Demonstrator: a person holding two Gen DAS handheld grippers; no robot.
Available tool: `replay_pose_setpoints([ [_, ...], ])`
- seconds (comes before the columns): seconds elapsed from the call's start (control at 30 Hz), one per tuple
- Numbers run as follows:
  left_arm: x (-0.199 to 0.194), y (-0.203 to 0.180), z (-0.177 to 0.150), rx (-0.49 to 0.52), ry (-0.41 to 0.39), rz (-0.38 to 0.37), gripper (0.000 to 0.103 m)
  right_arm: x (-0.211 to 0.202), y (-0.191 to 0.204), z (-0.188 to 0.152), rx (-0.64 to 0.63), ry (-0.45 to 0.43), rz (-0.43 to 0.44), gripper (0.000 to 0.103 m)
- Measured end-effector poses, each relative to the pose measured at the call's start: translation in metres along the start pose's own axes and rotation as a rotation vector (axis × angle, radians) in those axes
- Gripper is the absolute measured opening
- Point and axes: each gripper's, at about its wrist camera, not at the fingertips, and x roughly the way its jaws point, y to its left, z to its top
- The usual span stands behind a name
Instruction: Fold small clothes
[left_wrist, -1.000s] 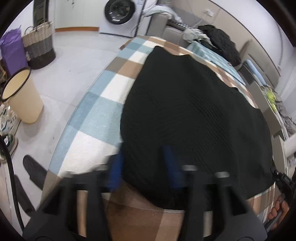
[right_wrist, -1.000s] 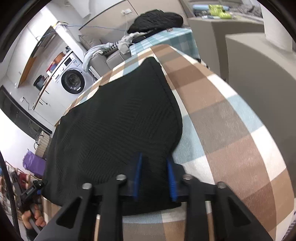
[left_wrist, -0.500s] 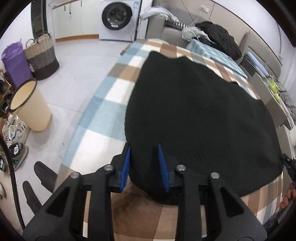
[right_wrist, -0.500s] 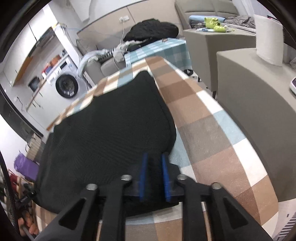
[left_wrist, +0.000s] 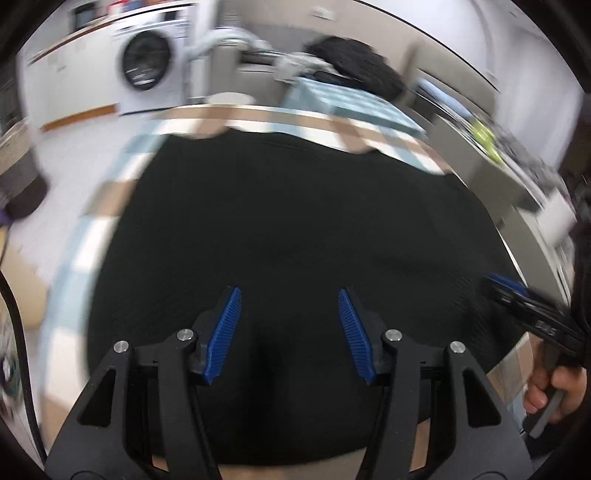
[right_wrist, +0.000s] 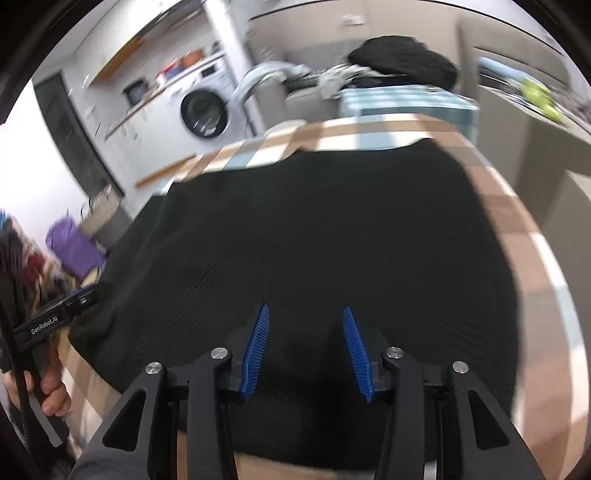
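Both grippers, left gripper (left_wrist: 287, 325) and right gripper (right_wrist: 304, 343), are seen opening with nothing gripped; the black knitted garment (left_wrist: 295, 229) lies spread (apparently once folded) on the checked tablecloth (right_wrist: 517, 236), so further folds are judged to remain.

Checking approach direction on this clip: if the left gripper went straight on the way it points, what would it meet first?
Most likely the black garment spread on the checked cloth. The left gripper, jaws opening with nothing pinched between them, points down at the fabric; depth is hard to judge through the blur.

One black garment (left_wrist: 295, 221) lies on one checked cloth (right_wrist: 517, 229). Two grippers: left (left_wrist: 290, 332), right (right_wrist: 306, 347). One washing machine (right_wrist: 203, 110). One purple bag (right_wrist: 72, 245).
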Motion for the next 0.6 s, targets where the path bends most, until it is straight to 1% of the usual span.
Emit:
replay_pose_setpoints([
  [0.07,0.015,-0.015,0.004,0.031,0.018,-0.008,0.052,0.017,0.012,0.004,-0.038,0.015,-0.003,0.043],
  [0.1,0.027,-0.02,0.006,0.035,0.043,-0.027,0.052,0.023,0.015,0.005,-0.052,0.026,-0.007,0.043],
  [0.17,0.043,-0.023,0.006,0.033,0.098,-0.019,0.052,0.038,0.018,0.002,-0.077,0.057,-0.026,0.043],
  [0.2,0.045,-0.025,0.007,0.055,0.089,-0.007,0.052,0.04,0.02,0.0,-0.102,0.045,-0.036,0.043],
  [0.27,0.046,-0.025,0.006,0.071,0.097,-0.005,0.052,0.04,0.021,-0.004,-0.145,0.058,-0.053,0.043],
  [0.3,0.045,-0.024,0.005,0.072,0.097,-0.012,0.052,0.038,0.017,-0.005,-0.141,0.062,-0.069,0.043],
  [0.4,0.039,-0.013,0.007,0.028,0.109,-0.025,0.052,0.028,-0.004,-0.007,-0.076,0.06,-0.102,0.043],
  [0.47,0.036,-0.006,0.013,-0.009,0.092,-0.026,0.052,0.025,-0.014,-0.005,-0.037,0.054,-0.121,0.043],
  [0.53,0.038,-0.005,0.023,-0.023,0.076,-0.024,0.052,0.025,-0.016,0.0,-0.02,0.044,-0.122,0.043],
  [0.6,0.044,-0.008,0.034,-0.017,0.065,-0.031,0.052,0.031,-0.01,0.006,-0.022,0.038,-0.118,0.043],
])
